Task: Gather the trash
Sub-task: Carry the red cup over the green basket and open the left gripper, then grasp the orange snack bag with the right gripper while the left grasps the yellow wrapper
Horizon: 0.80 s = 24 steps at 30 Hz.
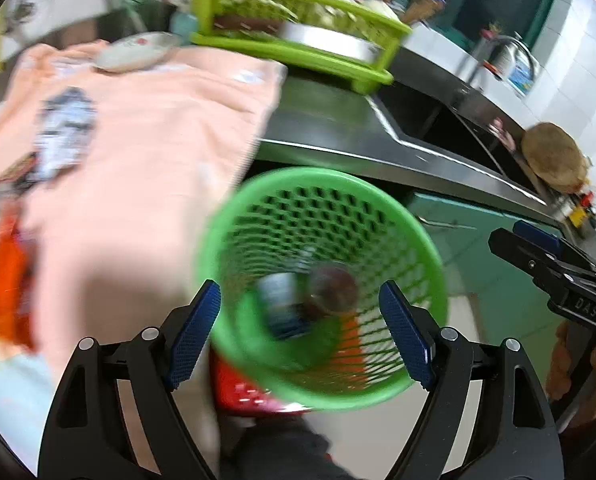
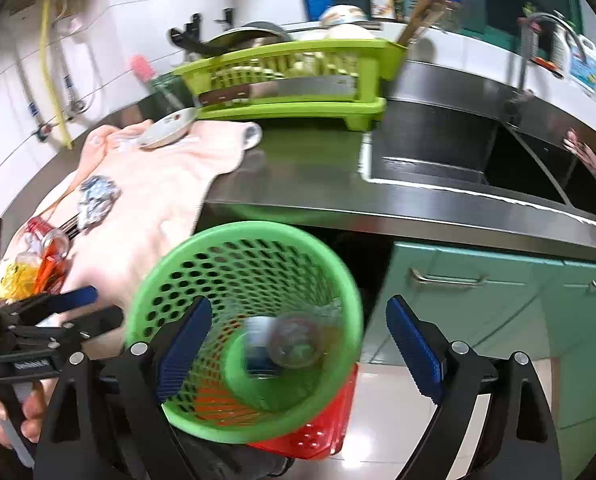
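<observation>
**Trash left on the cloth, bin sitting low**

At the far left of the frame, the leftover wrappers [image 2: 38, 268] and a crumpled foil ball [image 2: 98, 200] are seen on the pink cloth [image 2: 170, 184] over the tabletop [image 2: 298, 176]. The cloth could be dragged along if they're grabbed carelessly. Lower centre, the green mesh bin [image 2: 242, 320] is already holding a few blurry items; a toss could be missed. Both the left hand-held gripper [image 1: 299, 334] and the right hand-held gripper [image 2: 298, 348] are spread wide, nothing held.

Perforated plastic basket [image 2: 254, 248] beside glossy steel counter [image 2: 317, 176].
</observation>
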Available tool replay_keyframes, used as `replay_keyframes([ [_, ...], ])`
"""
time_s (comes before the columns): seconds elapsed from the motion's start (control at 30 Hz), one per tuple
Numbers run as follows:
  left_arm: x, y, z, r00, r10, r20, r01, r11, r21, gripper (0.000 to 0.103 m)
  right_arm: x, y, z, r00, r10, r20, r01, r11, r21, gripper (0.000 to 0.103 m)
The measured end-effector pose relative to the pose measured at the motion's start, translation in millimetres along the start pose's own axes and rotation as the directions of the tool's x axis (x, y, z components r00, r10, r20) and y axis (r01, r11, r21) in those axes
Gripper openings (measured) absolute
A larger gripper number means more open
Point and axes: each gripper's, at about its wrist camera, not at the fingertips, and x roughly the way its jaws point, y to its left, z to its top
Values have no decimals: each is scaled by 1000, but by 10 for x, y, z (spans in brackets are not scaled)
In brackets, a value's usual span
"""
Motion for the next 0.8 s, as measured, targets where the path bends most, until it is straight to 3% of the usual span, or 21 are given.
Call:
replay_keyframes([
  [0.3, -817, 777, -258, 980, 168, 105, -160, 984, -83, 81, 121, 667, 18, 993, 118, -23, -119, 990, -72, 87],
  [0.43, -1176, 1163, -362, 950, 275, 146, -256, 957, -138, 81, 167, 994, 30, 984, 171, -41, -174, 978, -114, 86],
  [0.6, -1482, 1594, -404, 918, 359, 168, -318, 920, -231, 83, 252, 1402, 57, 970, 233, -68, -241, 960, -146, 86],
  [0.7, -1509, 1786, -368, 912, 379, 158, -332, 906, -262, 92, 283, 1552, 68, 965, 251, -76, -260, 953, -157, 86],
  [0.8, -1400, 1861, -300, 924, 357, 137, -315, 913, -258, 95, 316, 1632, 71, 962, 259, -84, -270, 949, -163, 86],
])
